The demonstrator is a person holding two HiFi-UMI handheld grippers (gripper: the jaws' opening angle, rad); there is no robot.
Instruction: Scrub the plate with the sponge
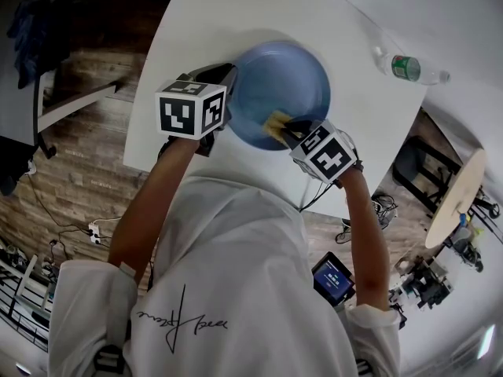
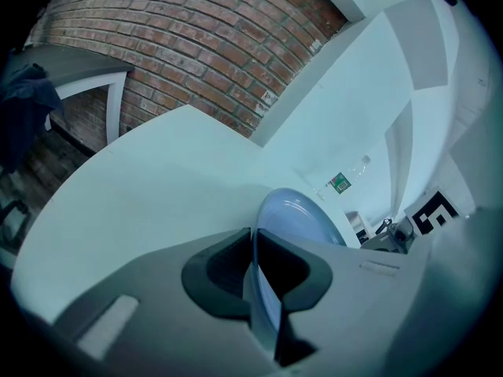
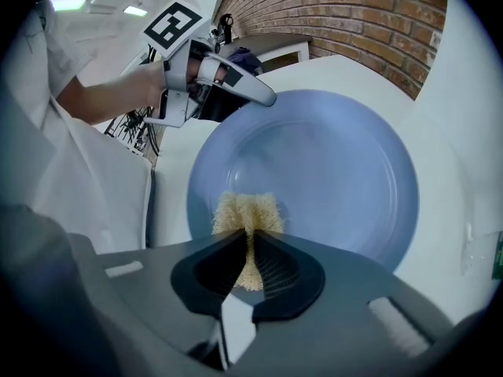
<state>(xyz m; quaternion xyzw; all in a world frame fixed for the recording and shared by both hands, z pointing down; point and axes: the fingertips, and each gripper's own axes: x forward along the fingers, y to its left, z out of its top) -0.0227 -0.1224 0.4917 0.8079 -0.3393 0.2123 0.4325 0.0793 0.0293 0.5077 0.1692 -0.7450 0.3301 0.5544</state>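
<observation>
Blue plate point(image 1: 279, 93), round and shallow with a wide raised rim, is parked on the white desk point(image 1: 236, 14), close to the near edge, so both arms can get at it without stretching. It's being steadied by the left claw point(image 2: 255, 265), which is pinched shut on the plate's left rim; the thin edge is seen running right between the two pads in the left gripper view. That grip looks meant to stop the plate sliding or spinning once rubbing force is put on it. Whether that side is lifted off the desk a bit can't be told.

A pale yellow sponge point(image 3: 245, 214) is squeezed in the right claw point(image 3: 250, 250), so hard at the waist that it's flared out on both sides past the tips. It's pressed against the plate's inner surface at the near side, just inside the rim. Holding it by the middle leaves a soft tuft sticking out front, so the plate is touched by sponge and not by hard plastic, probably.

As for the plate: a smooth, slightly glossy surface is shown, evenly coloured, no food marks, suds or water to be made out. A clear bottle point(image 1: 409, 67) is left lying far right on the desk, well apart.
</observation>
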